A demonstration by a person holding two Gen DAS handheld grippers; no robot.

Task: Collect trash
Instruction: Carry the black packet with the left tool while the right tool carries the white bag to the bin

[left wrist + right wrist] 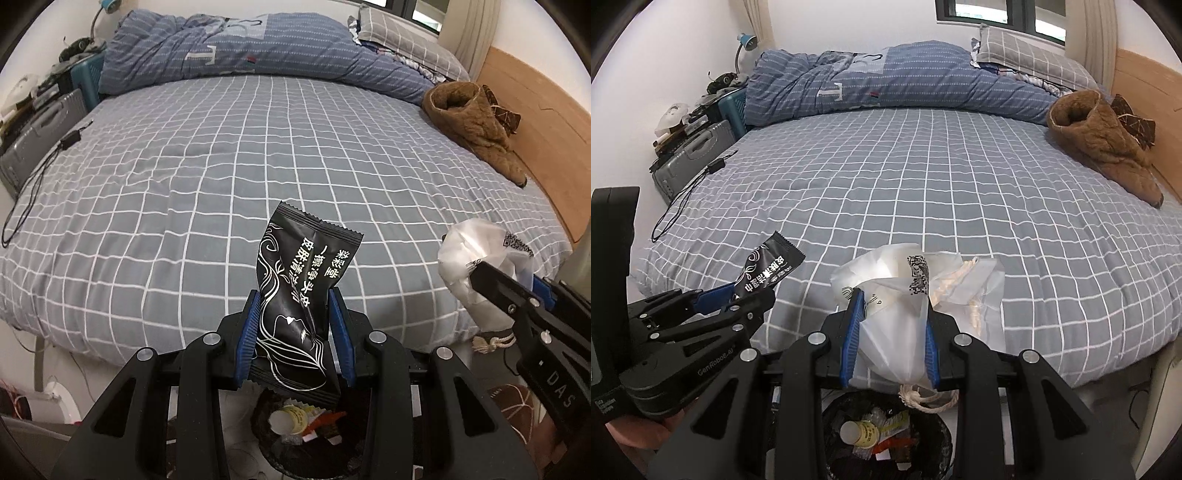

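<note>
Nearest, low in both wrist views: round trash bin [295,435] lined with a black bag, sitting on the floor at the foot of the bed. Inside: a small yellow-labelled bottle [858,432] with a white cap, scraps of orange and white packaging.

Directly above the bin: left gripper [297,325], blue pads [247,332] pressed onto the lower half of a black sachet [295,295] with white line art and Chinese lettering. Sachet upright, slightly creased at the pinch, crimped top edge free, bottom edge hanging over the bin opening.

Just beside it, to the right: right gripper [892,332], pads closed on a translucent white plastic bag [897,325]. Bag crumpled, printed with a QR code, holding a pale drawstring pouch; a cream cord [923,397] dangling from the bag's base over the bin rim. Both items held clear of the mattress, near each other but apart.

Beyond: bed [258,155] with grey sheet in white grid, filling mid-frame. Black cable with small adapter [70,140] along its left edge. Brown fleece garment [476,129] on the right edge against a wooden side board [535,140].

Farthest: rolled blue striped duvet [240,48] across the head of the bed, grey checked pillow [406,37] at right, grey suitcase [33,136] and cluttered teal stool at left, window above.
</note>
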